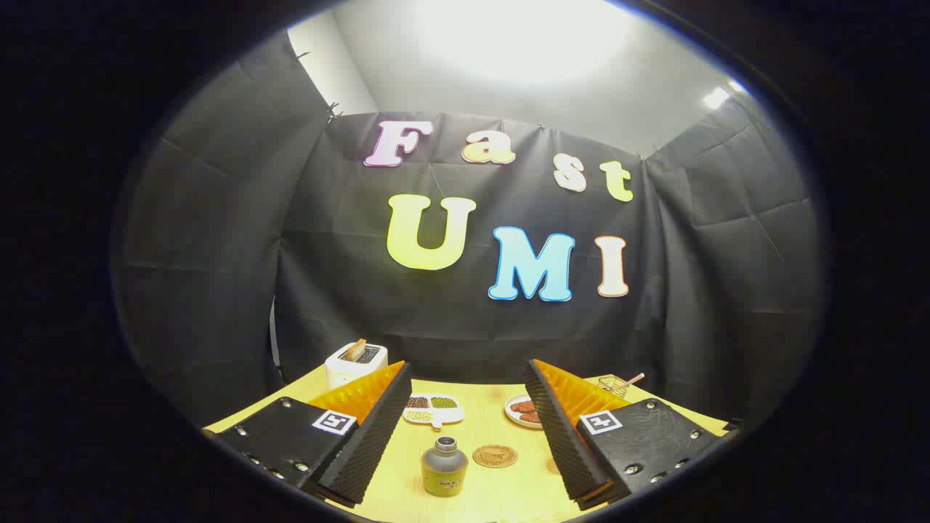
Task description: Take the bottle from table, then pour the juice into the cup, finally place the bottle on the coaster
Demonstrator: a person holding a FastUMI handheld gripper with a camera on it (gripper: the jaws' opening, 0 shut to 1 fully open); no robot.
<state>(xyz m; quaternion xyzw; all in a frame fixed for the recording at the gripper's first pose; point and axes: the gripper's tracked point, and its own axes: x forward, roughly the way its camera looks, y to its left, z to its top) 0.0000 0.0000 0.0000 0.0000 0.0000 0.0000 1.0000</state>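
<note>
A small grey bottle (444, 466) with an open neck and a yellow-green label stands upright on the wooden table (479, 428). I see it in the gap between my two fingers, nearer the left one, and neither finger touches it. My gripper (468, 367) is open wide and holds nothing. A round brown coaster (495, 456) lies flat on the table just right of the bottle, also between the fingers. The right finger (563, 428) hides the table behind it.
A white toaster (355, 363) with a slice of toast stands at the table's far left corner. Beyond the bottle lie a white divided dish of grains (434, 409) and a plate of reddish food (522, 410). A wire basket (616, 385) sits far right.
</note>
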